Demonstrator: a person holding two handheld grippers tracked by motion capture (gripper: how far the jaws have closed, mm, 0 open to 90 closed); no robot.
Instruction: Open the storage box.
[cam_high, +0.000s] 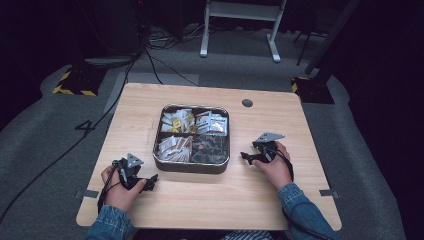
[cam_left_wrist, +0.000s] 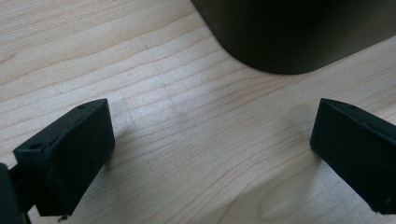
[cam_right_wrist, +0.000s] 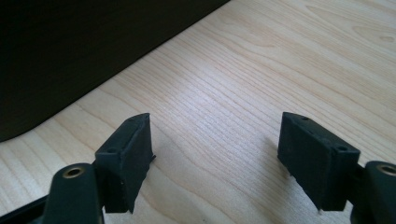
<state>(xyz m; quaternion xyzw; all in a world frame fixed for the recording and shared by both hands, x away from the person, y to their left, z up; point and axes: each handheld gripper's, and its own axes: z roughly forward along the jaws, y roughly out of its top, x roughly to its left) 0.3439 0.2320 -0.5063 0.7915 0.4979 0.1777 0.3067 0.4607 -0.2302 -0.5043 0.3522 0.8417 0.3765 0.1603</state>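
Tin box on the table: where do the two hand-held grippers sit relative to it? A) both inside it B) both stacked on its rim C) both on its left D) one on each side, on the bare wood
D: the left hand-held gripper rests on the table left of the tin box and the right hand-held gripper right of it, both with jaws apart and nothing between them.

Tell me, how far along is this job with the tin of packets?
It looks barely begun. The square tin sits mid-table with packets in its four compartments, and none lie outside on the table. Nothing is in hand: the left gripper and right gripper rest on the wood either side, jaws open and empty. Any handling of the packets is still ahead.
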